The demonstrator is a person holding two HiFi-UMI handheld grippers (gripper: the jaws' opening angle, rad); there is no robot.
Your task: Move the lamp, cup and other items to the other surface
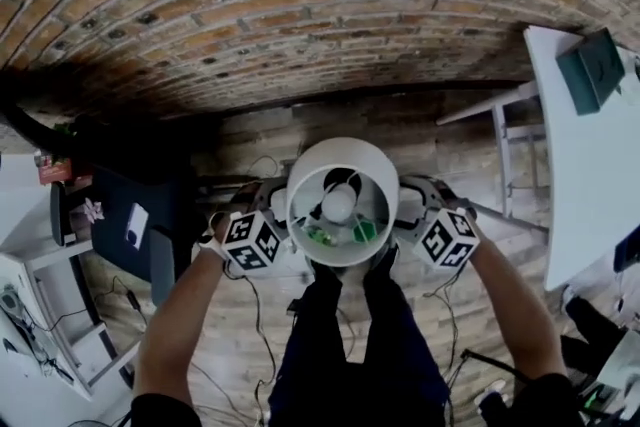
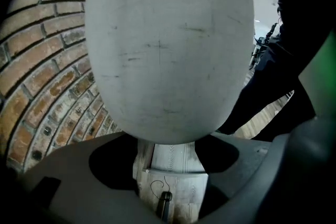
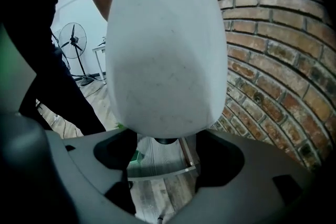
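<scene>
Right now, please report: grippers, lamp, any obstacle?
Left gripper, right gripper: both shut on lamp, opposite sides. It is held above wooden floor. Nothing blocking seen.

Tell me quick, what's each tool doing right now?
The left tool is closed on the lamp, at its white shade.
The right tool is closed on the same lamp, jaws wide.
</scene>
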